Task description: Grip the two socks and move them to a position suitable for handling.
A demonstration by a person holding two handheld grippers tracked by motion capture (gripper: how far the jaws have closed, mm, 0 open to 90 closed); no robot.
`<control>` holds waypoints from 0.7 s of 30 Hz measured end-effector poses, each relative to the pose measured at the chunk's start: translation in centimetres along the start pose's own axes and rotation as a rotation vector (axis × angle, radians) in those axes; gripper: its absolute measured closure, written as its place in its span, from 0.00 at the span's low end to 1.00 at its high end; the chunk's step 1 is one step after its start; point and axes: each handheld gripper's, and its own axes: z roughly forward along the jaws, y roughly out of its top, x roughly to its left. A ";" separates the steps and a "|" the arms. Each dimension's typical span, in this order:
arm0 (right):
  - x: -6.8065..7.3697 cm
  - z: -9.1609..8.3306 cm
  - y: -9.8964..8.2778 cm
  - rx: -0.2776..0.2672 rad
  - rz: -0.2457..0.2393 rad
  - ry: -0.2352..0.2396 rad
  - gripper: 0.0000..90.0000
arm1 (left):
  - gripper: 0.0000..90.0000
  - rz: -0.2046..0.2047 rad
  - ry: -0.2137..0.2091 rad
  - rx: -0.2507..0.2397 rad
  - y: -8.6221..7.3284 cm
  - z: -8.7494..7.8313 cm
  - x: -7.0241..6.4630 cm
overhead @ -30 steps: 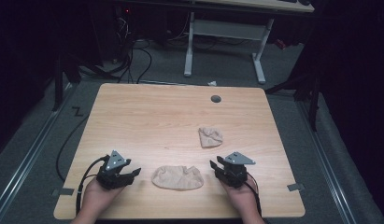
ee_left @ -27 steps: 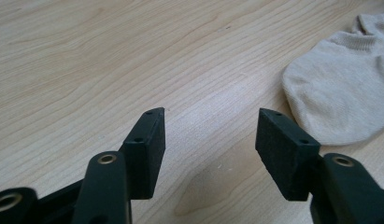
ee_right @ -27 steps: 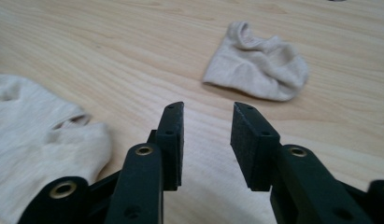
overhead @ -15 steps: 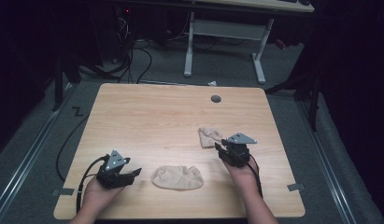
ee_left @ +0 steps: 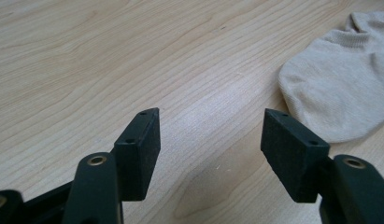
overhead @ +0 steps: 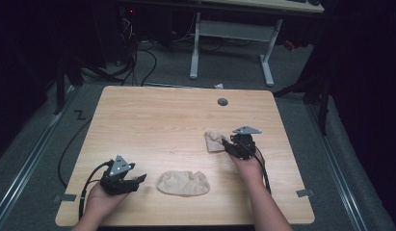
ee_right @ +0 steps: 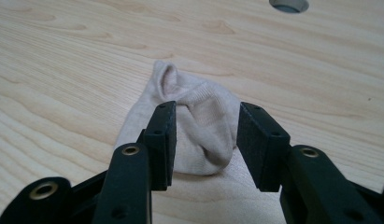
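Two beige socks lie on the wooden table (overhead: 152, 125). A flattened sock (overhead: 182, 183) (ee_left: 339, 84) rests near the front edge. To its left my left gripper (overhead: 140, 179) (ee_left: 210, 121) lies low over bare wood; its jaws have just been opening and stand open with nothing between them. A crumpled sock (overhead: 214, 140) (ee_right: 203, 130) sits right of centre. My right gripper (overhead: 227, 144) (ee_right: 207, 109) points at it from the right. Its jaws have just been opening and stand open on either side of the sock's near end, without pressing on it.
A round cable hole (overhead: 222, 102) (ee_right: 288, 4) is set in the table's far side. Beyond the table stand a white desk frame (overhead: 231, 43) and floor cables (overhead: 138, 62). Tape marks (overhead: 301, 193) sit by the front corners.
My right gripper has moved away from the front edge, up to the crumpled sock, and its jaws have widened. The left hand has kept its place.
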 end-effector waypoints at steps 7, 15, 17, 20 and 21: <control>-0.5 1.7 -0.4 0.037 0.033 -0.003 0.65 | 0.43 0.006 -0.006 0.000 0.0 0.0 -0.1; -0.6 2.8 -0.3 0.066 0.043 -0.004 0.66 | 0.43 0.017 -0.016 0.008 0.0 0.2 -0.3; -0.6 3.0 -0.3 0.071 0.044 -0.008 0.67 | 0.43 0.018 -0.016 0.008 0.0 0.2 -0.3; -0.6 3.3 -0.5 0.087 0.046 -0.004 0.70 | 0.44 0.020 -0.021 0.008 0.0 0.2 -0.3; -0.6 3.4 -0.6 0.097 0.035 -0.005 0.74 | 0.44 0.021 -0.022 0.010 0.0 0.2 -0.4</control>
